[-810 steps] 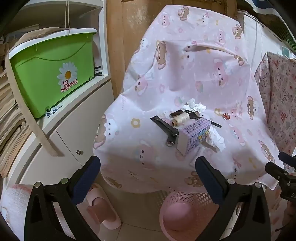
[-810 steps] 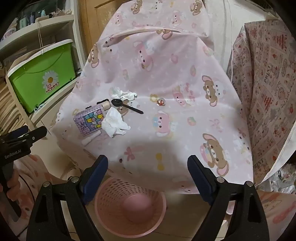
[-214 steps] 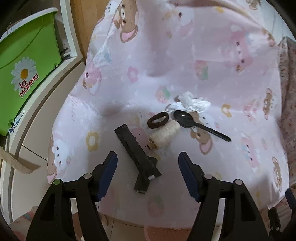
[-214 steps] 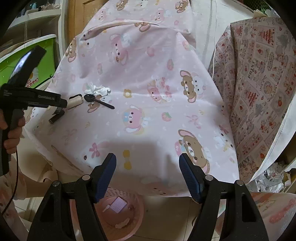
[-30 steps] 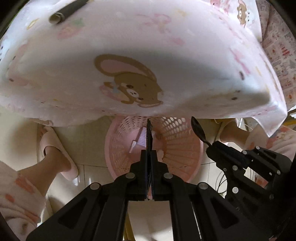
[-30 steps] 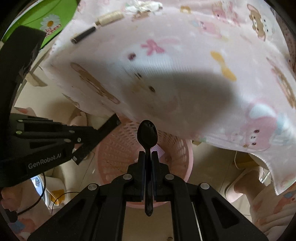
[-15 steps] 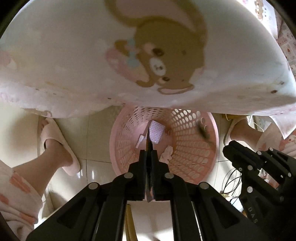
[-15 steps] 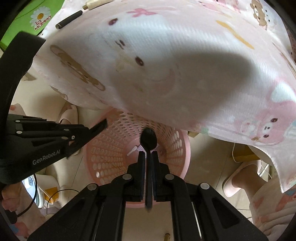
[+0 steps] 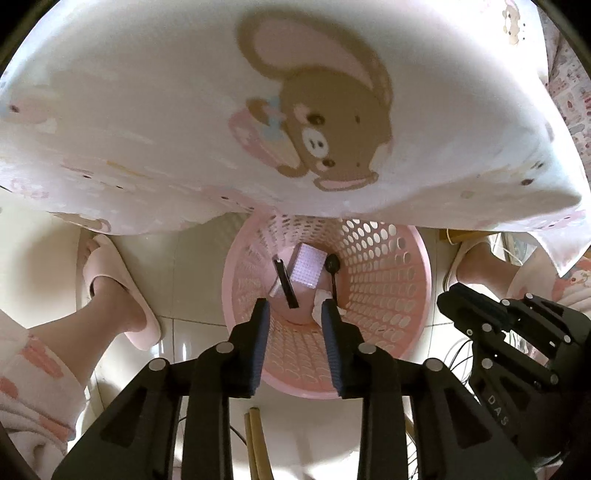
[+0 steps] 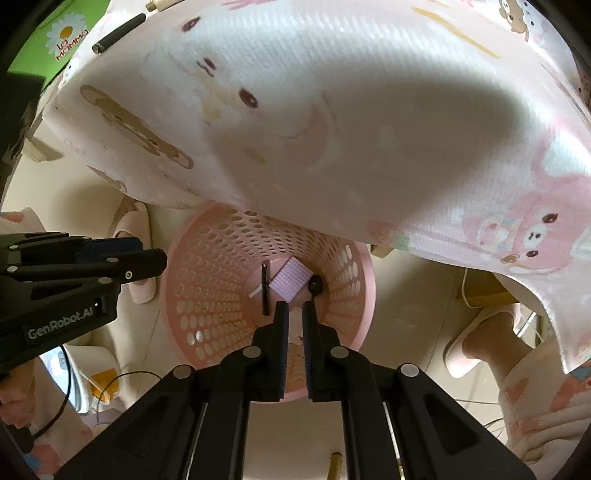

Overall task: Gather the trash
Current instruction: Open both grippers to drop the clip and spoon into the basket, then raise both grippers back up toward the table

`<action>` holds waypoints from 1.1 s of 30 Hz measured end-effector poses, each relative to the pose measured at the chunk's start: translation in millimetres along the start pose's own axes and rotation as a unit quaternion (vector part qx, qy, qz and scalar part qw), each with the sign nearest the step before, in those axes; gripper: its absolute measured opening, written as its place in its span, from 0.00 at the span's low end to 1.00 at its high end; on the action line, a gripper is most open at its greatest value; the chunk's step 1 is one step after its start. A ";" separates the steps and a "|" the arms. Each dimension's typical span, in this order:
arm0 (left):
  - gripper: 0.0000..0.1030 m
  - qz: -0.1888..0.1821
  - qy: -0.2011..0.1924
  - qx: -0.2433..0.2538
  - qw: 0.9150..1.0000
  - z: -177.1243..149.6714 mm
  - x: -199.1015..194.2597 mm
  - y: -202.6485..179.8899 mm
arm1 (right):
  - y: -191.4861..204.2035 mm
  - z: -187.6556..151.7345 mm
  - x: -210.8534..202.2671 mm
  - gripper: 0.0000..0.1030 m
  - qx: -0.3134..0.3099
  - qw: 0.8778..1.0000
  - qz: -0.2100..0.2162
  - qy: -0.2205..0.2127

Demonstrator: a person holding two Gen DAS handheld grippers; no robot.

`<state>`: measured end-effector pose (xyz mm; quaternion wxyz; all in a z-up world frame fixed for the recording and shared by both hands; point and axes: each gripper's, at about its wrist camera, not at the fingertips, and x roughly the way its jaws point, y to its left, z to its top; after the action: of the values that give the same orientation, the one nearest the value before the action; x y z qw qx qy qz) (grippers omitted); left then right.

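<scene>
The pink perforated basket [image 9: 419, 266] [image 10: 364, 295] stands on the floor, partly under the draped table edge. In it lie a black strip [image 9: 286, 284] [image 10: 265, 293], a purple box [image 9: 306, 271] [image 10: 291, 282], a black spoon [image 9: 332, 269] [image 10: 315, 285] and white tissue [image 9: 320, 300]. My left gripper [image 9: 294, 314] [image 10: 147, 262] hangs above the basket with its jaws opening and nothing between them. My right gripper [image 10: 295, 310] [image 9: 458, 295] hovers over the basket too, its jaws opening a narrow gap, also with nothing between.
The cartoon-print cloth [image 9: 184, 110] [image 10: 369, 110] overhangs the basket's far side. A black tube [image 10: 118, 33] and a thread spool [image 10: 162, 4] lie on the table by a green bin [image 10: 62, 37]. Feet in pink slippers [image 9: 118, 295] [image 10: 472, 347] flank the basket.
The left jaws parted and the black strip dropped into the basket. The right jaws parted slightly and the spoon now lies in the basket.
</scene>
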<state>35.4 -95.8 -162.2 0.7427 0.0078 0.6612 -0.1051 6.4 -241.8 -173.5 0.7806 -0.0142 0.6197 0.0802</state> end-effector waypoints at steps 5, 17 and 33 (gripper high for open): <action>0.33 0.010 -0.039 0.003 0.999 -4.7 -22.7 4.7 | -3.0 0.7 -12.7 0.40 0.007 1.000 -0.002 -0.023; 0.48 0.031 -0.148 0.035 0.988 -20.8 -90.4 -4.0 | -2.3 -5.7 -69.3 0.56 0.015 0.995 0.000 -0.097; 0.56 0.038 -0.234 0.020 0.971 -21.1 -153.3 10.5 | 5.0 -12.1 -131.6 0.66 -0.011 0.968 -0.071 -0.241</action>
<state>0.6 -60.1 -15.4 0.8801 0.0231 0.4660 -0.0886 -34.8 -252.5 -48.4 0.9102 -0.0473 0.4102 0.0327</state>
